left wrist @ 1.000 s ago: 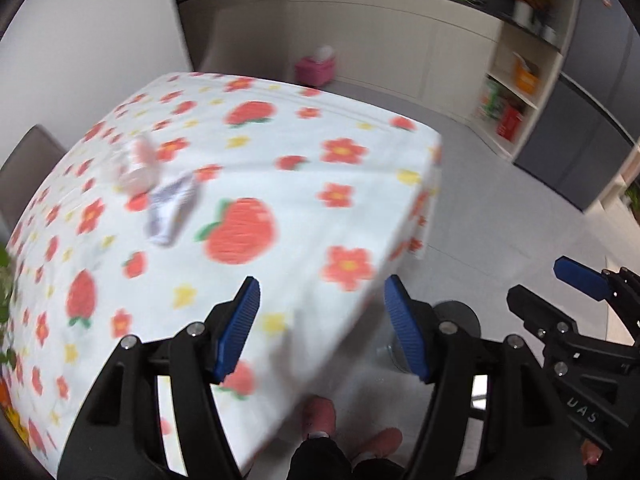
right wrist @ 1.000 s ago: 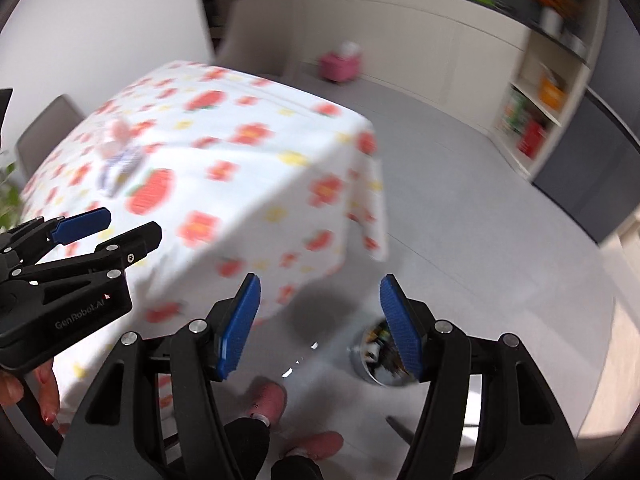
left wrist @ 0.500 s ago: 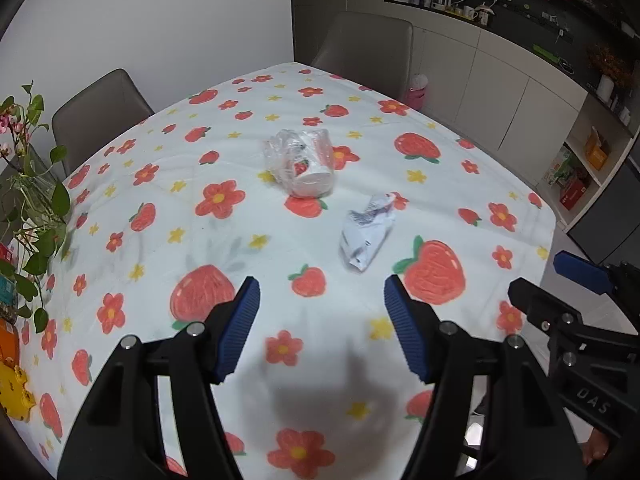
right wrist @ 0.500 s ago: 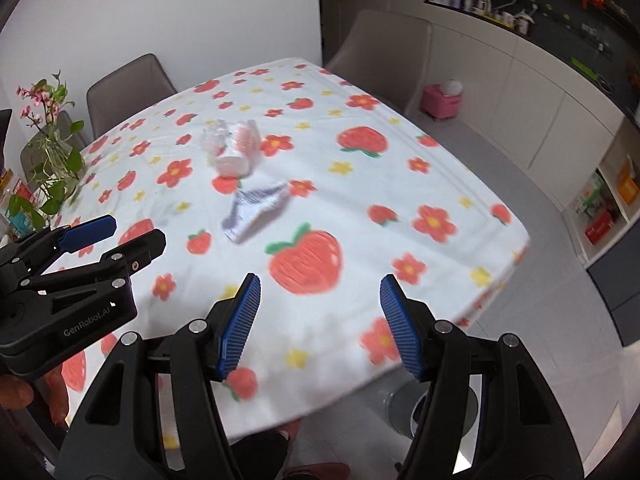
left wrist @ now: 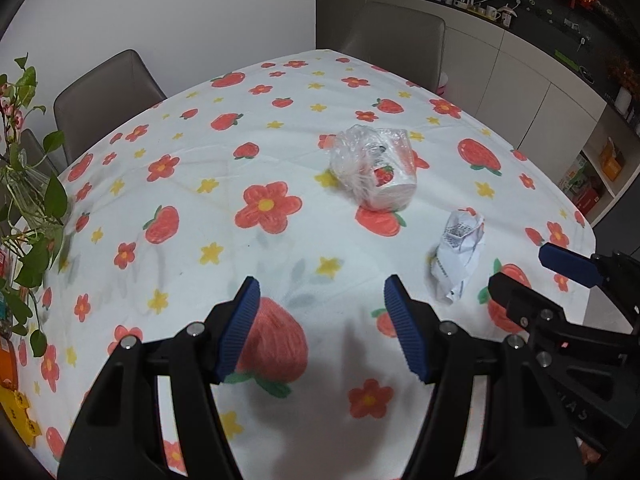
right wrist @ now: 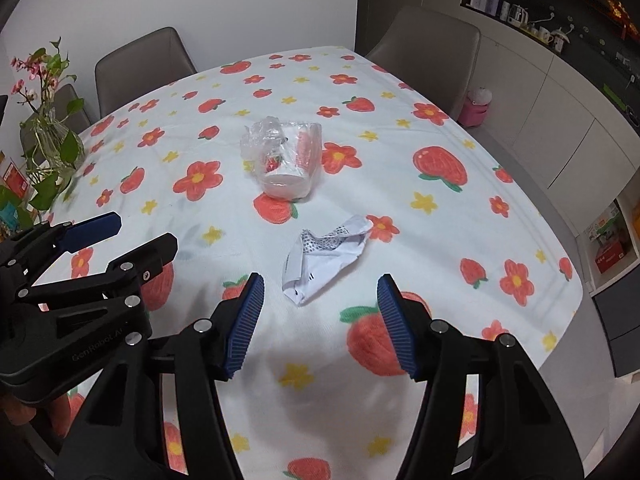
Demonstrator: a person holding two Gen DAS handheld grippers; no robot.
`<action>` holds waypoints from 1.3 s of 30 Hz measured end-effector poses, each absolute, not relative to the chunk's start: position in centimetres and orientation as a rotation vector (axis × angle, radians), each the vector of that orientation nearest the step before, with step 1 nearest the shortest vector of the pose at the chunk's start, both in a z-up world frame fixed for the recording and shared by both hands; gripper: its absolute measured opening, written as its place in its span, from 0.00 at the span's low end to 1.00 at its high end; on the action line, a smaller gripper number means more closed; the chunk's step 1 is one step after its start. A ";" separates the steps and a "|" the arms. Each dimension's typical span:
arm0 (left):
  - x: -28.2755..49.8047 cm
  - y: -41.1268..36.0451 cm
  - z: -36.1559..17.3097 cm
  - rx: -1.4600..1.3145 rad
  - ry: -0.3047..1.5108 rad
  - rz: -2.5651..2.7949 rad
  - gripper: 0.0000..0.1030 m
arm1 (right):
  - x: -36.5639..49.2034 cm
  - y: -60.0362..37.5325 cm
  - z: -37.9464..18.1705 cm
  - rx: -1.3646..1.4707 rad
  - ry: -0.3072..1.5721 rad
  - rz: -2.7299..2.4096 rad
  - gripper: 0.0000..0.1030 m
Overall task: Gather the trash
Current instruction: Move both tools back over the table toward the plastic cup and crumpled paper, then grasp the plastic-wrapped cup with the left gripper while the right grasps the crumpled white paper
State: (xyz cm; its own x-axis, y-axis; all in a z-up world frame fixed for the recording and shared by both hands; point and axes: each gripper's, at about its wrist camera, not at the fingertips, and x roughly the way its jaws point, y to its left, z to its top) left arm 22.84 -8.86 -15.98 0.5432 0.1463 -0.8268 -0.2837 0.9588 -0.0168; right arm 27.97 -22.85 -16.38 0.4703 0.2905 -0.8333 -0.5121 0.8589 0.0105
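Observation:
A crumpled white paper wrapper lies on the flowered tablecloth, just ahead of my right gripper. That gripper's jaws are closing with nothing between them, the pads still well apart. Farther back rests a clear plastic bag wrapped around a white cup, lying on its side. From the left wrist the wrapper sits to the right and the bagged cup ahead right. My left gripper is open and empty above bare cloth. Each gripper shows at the edge of the other's view.
The table carries a strawberry-and-flower cloth. A vase of leafy stems stands at its left edge. Grey chairs line the far side. White cabinets and open shelves run along the right, with a pink box on the floor.
Both views have swung from the floor and table corner onto the tabletop. The wrapper and bagged cup are now larger and nearer. The right jaws stand slightly narrower.

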 end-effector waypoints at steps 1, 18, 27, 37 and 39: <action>23.0 -8.5 -16.3 -0.163 0.969 0.261 0.63 | 28.3 -22.4 -16.7 -0.263 0.968 0.504 0.53; 25.2 -7.0 -19.4 -0.207 1.030 0.339 0.63 | 30.4 -19.1 -21.5 -0.392 1.003 0.608 0.02; 27.6 -8.1 -18.7 -0.212 1.008 0.316 0.63 | 33.1 -20.7 -20.0 -0.348 0.981 0.597 0.00; 32.6 -9.6 -17.3 -0.207 0.962 0.267 0.63 | 37.8 -22.7 -18.4 -0.344 0.939 0.566 0.00; 33.7 -9.9 -17.3 -0.213 0.958 0.257 0.63 | 38.8 -22.9 -18.2 -0.346 0.931 0.563 0.00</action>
State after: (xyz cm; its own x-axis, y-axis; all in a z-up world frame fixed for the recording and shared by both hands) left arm 33.70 -9.86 -17.28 0.5491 0.1217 -0.8269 -0.3091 0.9488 -0.0656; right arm 38.78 -22.90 -18.16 0.4696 0.3042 -0.8288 -0.5930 0.8042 -0.0408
